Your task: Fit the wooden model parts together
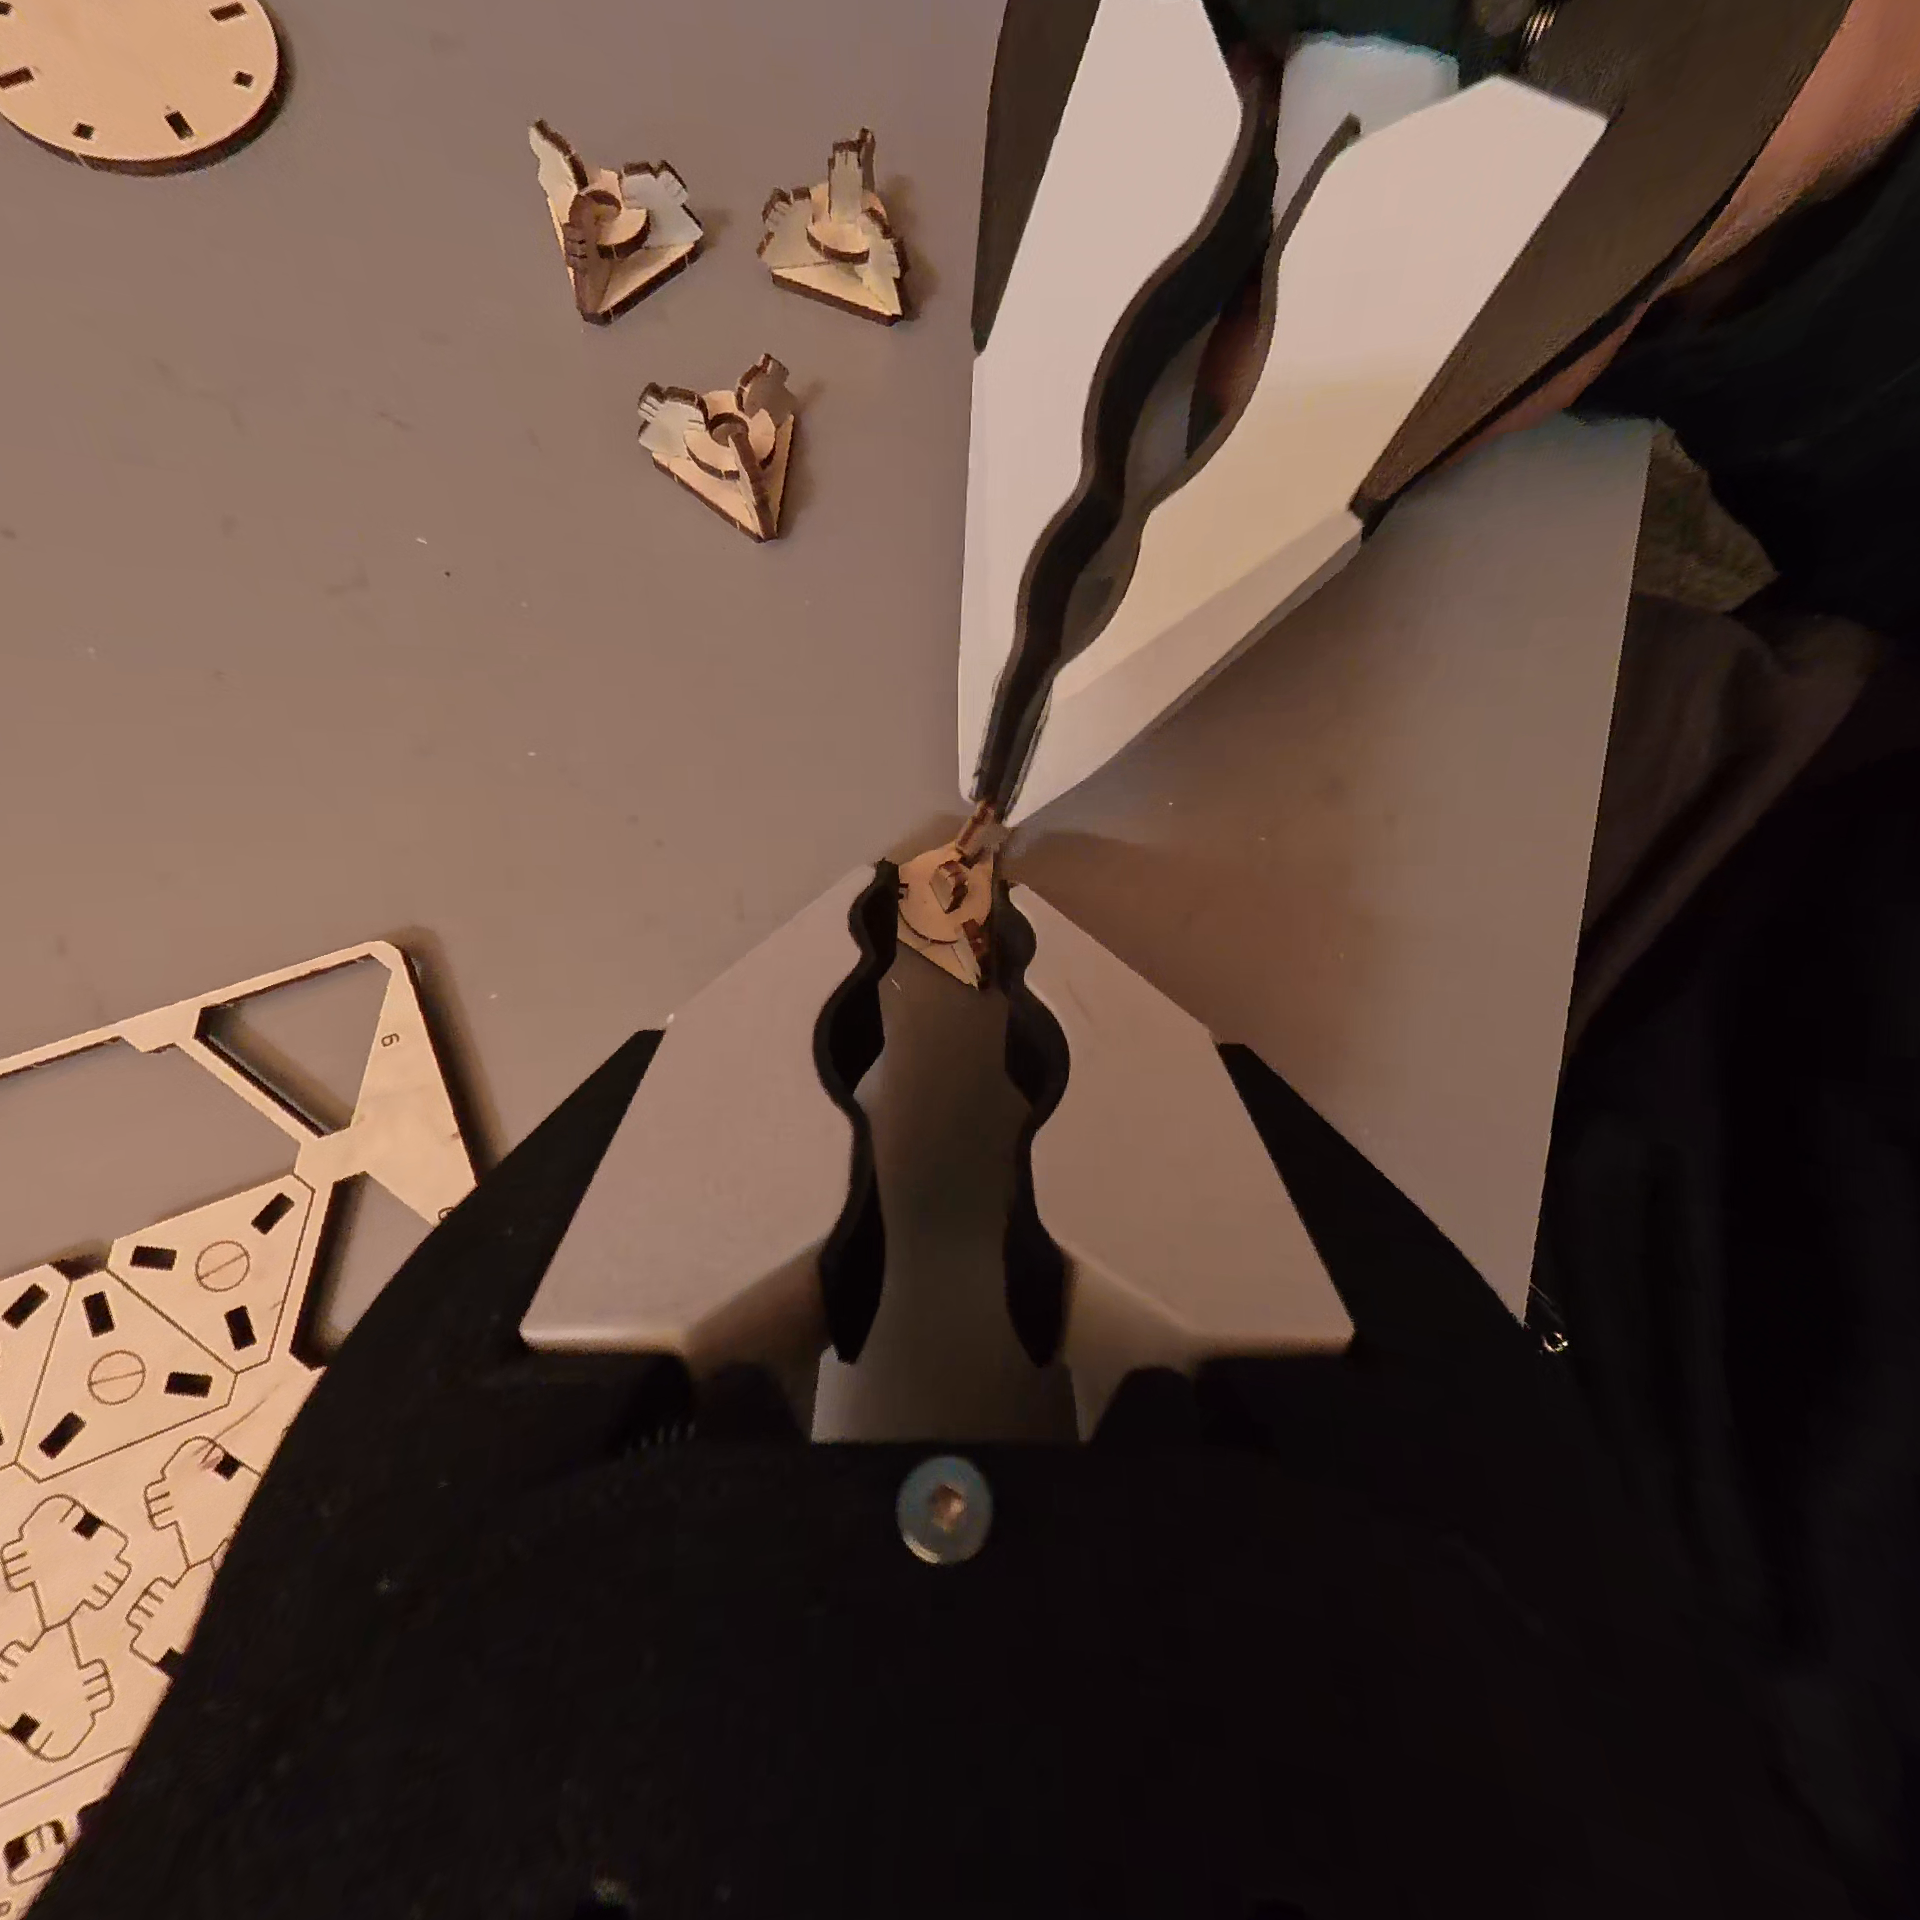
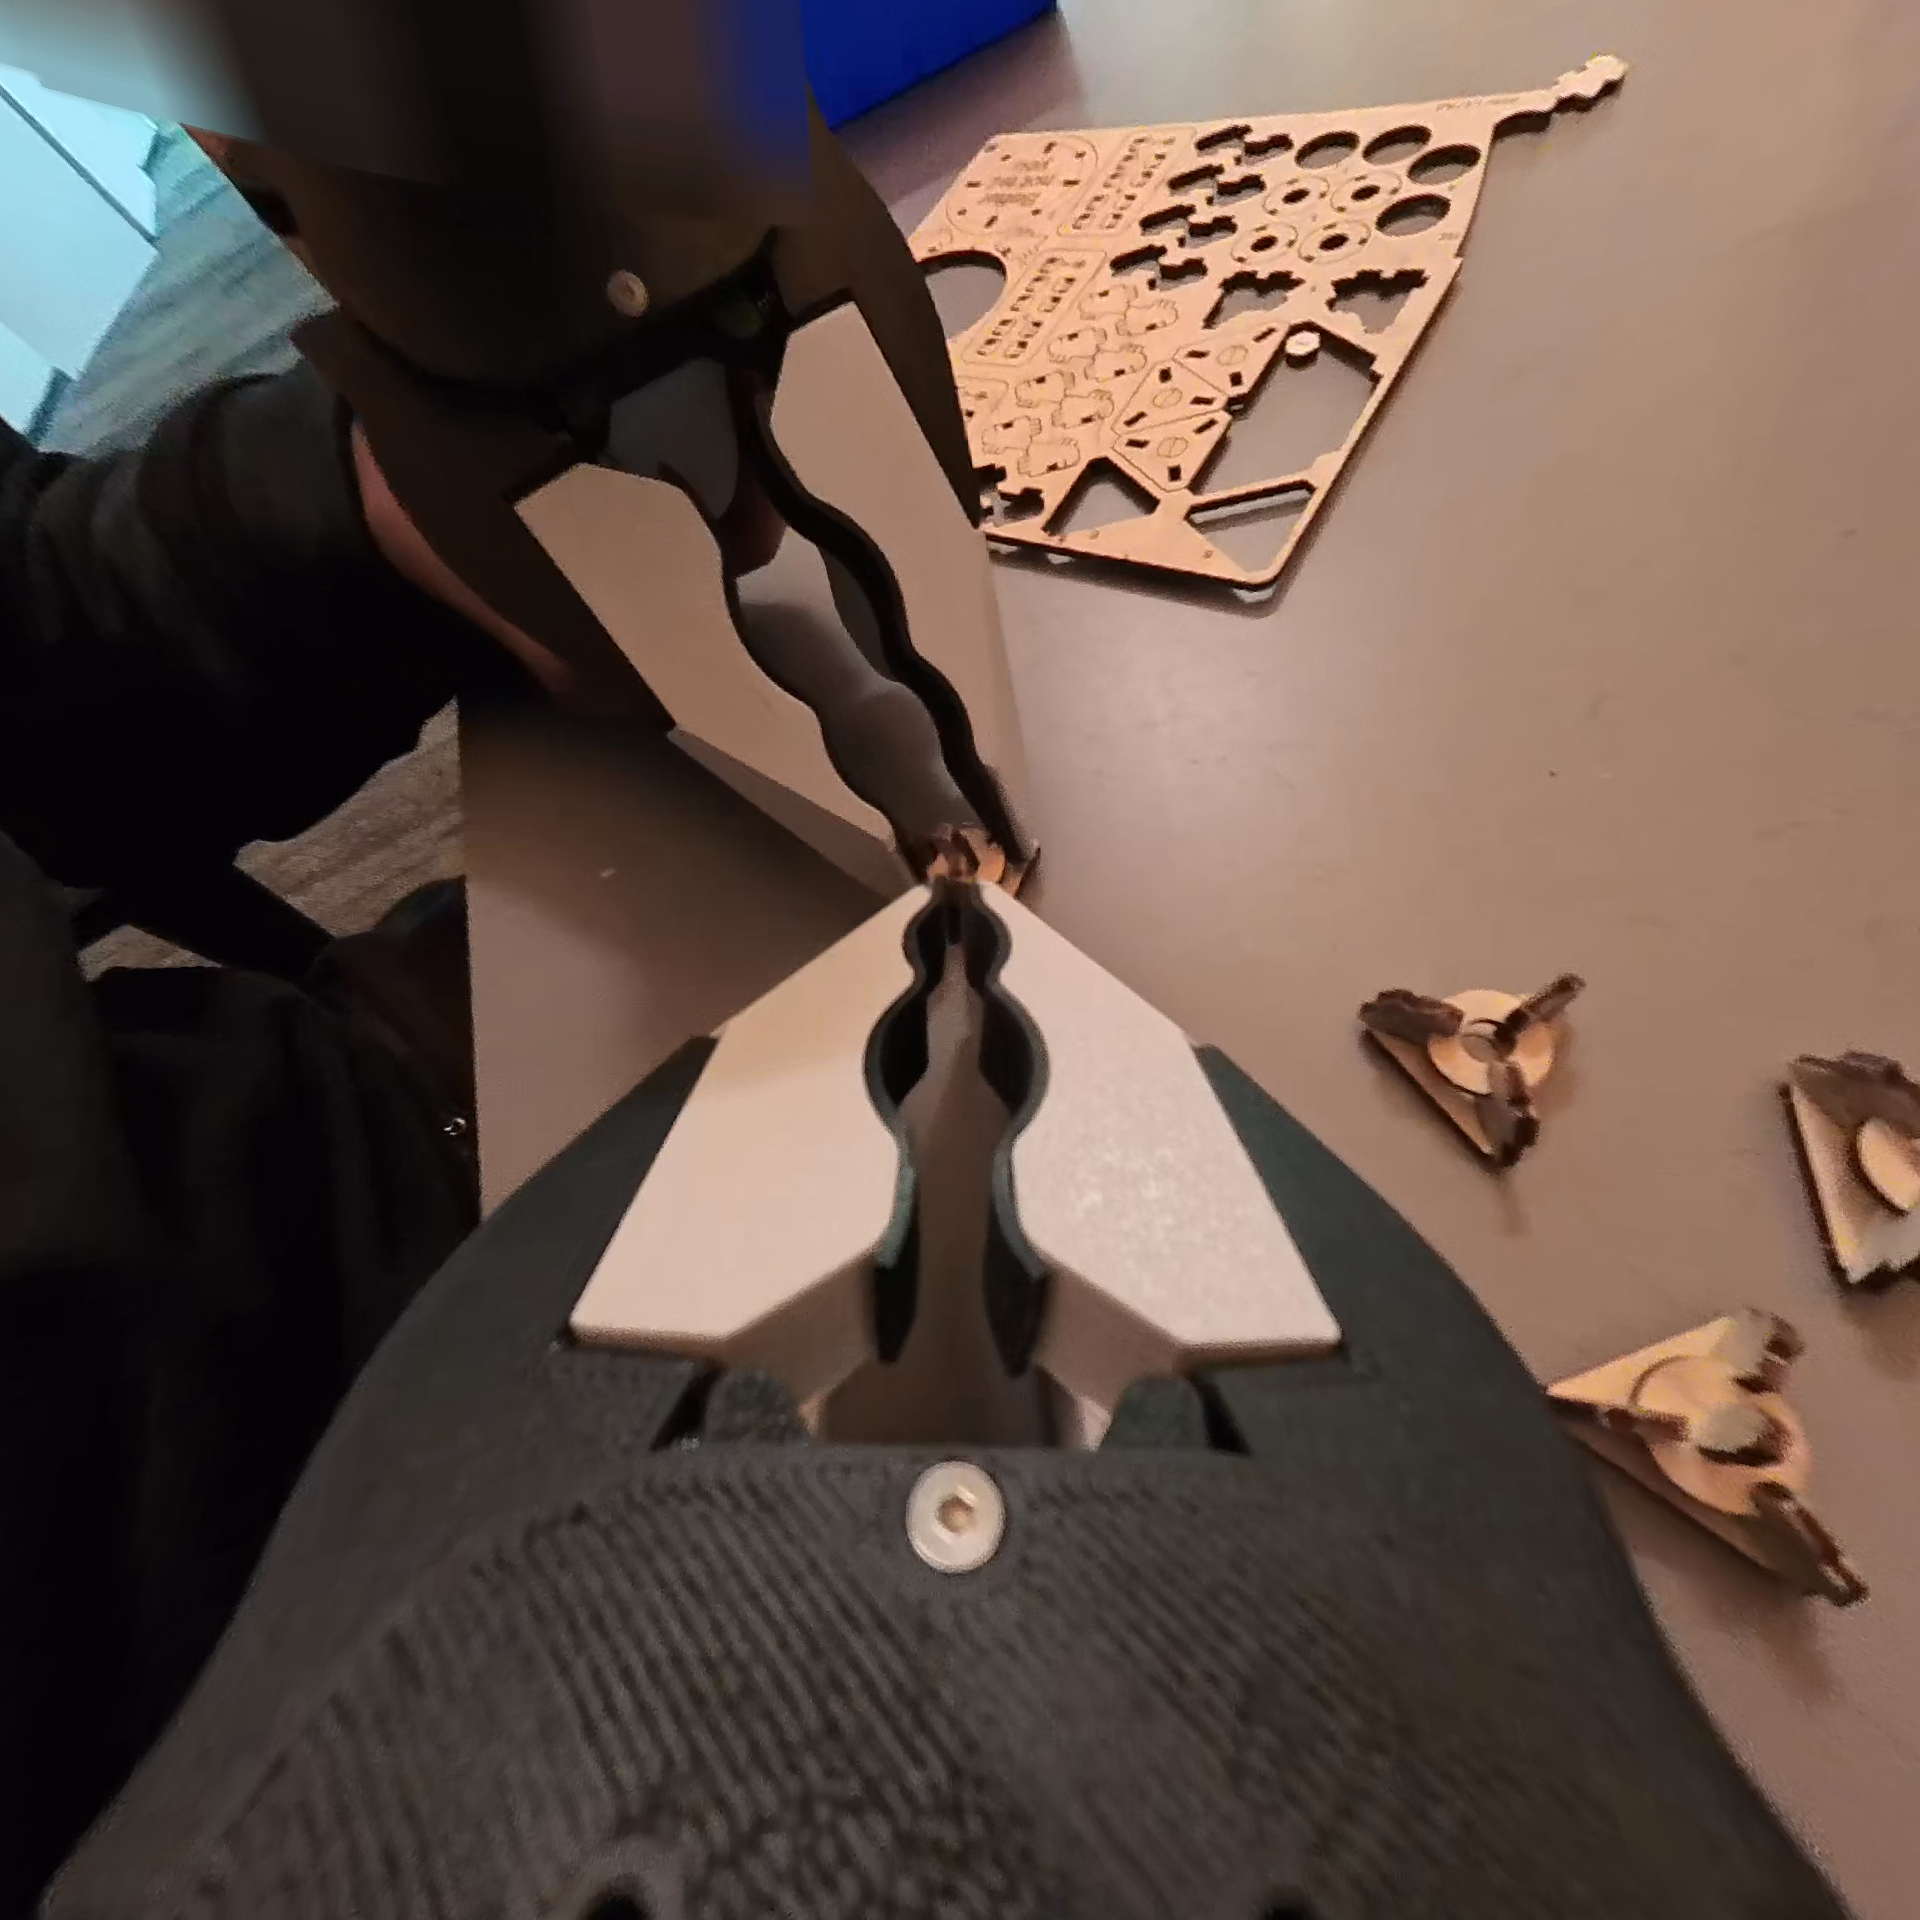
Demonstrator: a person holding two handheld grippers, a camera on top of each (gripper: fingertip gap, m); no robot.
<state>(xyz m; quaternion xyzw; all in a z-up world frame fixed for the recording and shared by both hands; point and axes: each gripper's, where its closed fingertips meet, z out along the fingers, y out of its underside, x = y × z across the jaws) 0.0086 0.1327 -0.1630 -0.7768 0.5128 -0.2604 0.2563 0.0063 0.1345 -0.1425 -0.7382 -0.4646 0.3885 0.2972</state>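
In the left wrist view my left gripper [image 1: 945,904] is shut on a small triangular wooden piece [image 1: 935,920] that carries a round disc, just above the grey table [image 1: 416,675]. Both pads touch its sides. My right gripper [image 1: 992,800] comes in from above and is shut on a thin wooden fin [image 1: 982,831]. The fin's lower end meets the disc. In the right wrist view my right gripper [image 2: 948,899] has its tips closed on the fin, and the left gripper [image 2: 966,831] holds the triangular piece [image 2: 977,852] just beyond them.
Three assembled triangular wooden pieces [image 1: 618,223] [image 1: 836,234] [image 1: 722,447] lie on the table at the far left. A round slotted wooden disc [image 1: 135,73] lies beyond them. A laser-cut wooden sheet [image 1: 156,1299] lies at the near left. The table's edge [image 1: 1590,831] runs close on the right. The grippers are tip to tip, or close to it.
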